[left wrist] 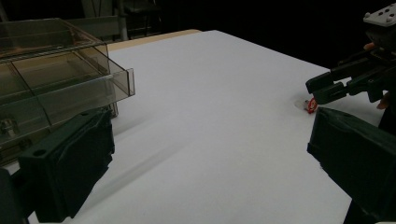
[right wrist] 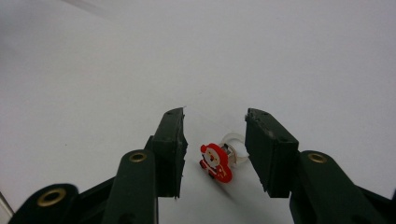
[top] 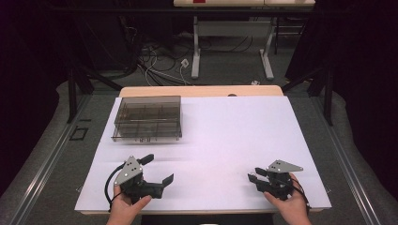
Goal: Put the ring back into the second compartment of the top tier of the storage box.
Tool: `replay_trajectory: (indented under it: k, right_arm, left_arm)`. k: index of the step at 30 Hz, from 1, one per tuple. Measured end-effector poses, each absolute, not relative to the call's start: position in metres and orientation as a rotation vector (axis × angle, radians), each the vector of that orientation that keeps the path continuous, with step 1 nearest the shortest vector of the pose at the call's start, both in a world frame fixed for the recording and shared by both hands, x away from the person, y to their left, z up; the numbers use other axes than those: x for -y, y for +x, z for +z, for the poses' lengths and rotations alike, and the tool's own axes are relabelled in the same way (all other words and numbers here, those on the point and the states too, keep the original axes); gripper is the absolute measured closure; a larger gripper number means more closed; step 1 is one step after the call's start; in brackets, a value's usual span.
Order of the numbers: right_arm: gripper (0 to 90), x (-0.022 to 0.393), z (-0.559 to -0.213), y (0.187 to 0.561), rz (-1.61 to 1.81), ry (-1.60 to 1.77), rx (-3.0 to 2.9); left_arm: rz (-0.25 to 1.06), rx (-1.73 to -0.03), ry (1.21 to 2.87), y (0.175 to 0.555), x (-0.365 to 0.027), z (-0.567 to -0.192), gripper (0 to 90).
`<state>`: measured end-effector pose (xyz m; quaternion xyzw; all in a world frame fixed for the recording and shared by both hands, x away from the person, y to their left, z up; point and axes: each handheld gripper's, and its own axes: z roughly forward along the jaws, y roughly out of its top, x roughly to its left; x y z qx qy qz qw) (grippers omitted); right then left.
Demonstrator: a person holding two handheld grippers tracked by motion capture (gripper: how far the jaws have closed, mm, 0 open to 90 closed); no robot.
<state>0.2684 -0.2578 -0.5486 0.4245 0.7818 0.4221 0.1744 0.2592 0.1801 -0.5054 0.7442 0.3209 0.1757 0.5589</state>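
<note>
So the right gripper (right wrist: 215, 154) is sitting low over the white table sheet (top: 225, 131), lower right of the high view, and its two black jaws are standing on either side of a tiny Santa ring (right wrist: 218, 161). In the right gripper view that ring is lying dead centre near the bottom of the frame: a red and white Santa figure with a clear plastic band behind it. The clear band looks like it's just about touching the jaw on the right of the frame, while there's still a visible gap between the Santa and the jaw on the left. So the jaws are partly spread with the ring between them, not actually pinching it.

The left gripper (top: 155, 176) is hanging out in the lower left of the high view, a hand (top: 126, 206) wrapped around its body, jaws spread wide with nothing between them. In the left gripper view, the Santa ring is showing as a little red speck at the right edge of the frame, right under the other gripper's tips.

A smoky clear compartment box (top: 148, 117) is resting on the sheet in the upper left of the high view, well apart from the ring. In the left gripper view it's filling the upper left corner, with its dividers showing through the walls.
</note>
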Motion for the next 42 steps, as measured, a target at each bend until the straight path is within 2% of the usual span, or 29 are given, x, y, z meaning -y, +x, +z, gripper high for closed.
replay_trajectory:
  k: [29,42]
  right_arm:
    - [68.7,0.253,-0.559,0.272,1.068,1.213,-2.307]
    - [70.0,0.252,-0.559,0.271,1.060,1.227,-2.306]
  left_arm:
    - [0.410,-0.756,1.761,0.260,-0.181,-0.506,0.4]
    - [0.411,-0.754,1.762,0.260,-0.181,-0.506,0.4]
